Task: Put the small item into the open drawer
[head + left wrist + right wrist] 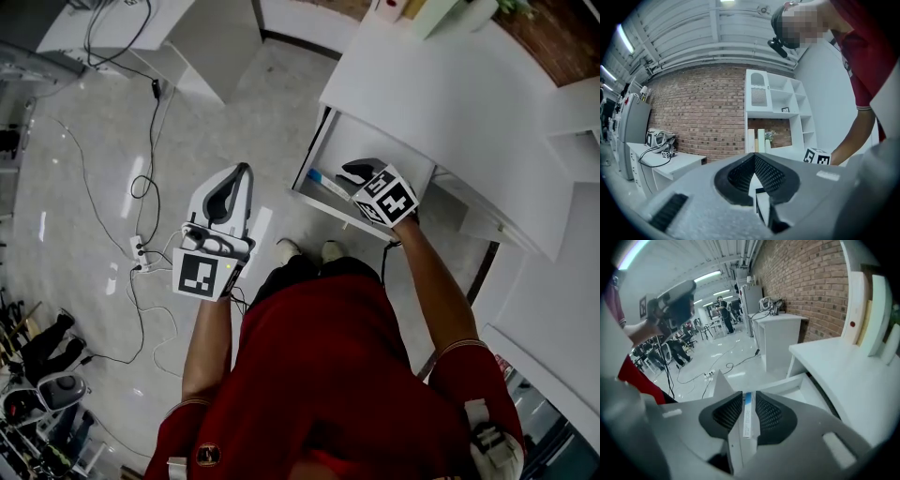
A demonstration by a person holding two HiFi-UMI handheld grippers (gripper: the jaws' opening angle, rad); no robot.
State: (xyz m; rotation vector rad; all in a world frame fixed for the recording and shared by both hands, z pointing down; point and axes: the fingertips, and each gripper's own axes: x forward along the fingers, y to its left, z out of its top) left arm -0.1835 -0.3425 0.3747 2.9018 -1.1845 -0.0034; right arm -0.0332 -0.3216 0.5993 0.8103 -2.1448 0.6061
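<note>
The small item [326, 183], a slim white box with a blue end, lies flat on the floor of the open white drawer [343, 216] under the counter. My right gripper [353, 172] hangs just above the drawer, tilted downward, jaws apart and empty. In the right gripper view the box [747, 416] shows through the gap of the right gripper [749, 398], below the pads and not touched by them, with the drawer wall [787, 385] behind. My left gripper [246, 170] is held out over the floor, away from the drawer. Its tips [754, 157] meet with nothing between them.
A white counter [450, 94] overhangs the drawer. Cables [150, 187] and a power strip [141, 251] lie on the grey floor to the left. The person's shoes [309, 251] stand in front of the drawer. A white shelf unit [773, 108] stands against the brick wall.
</note>
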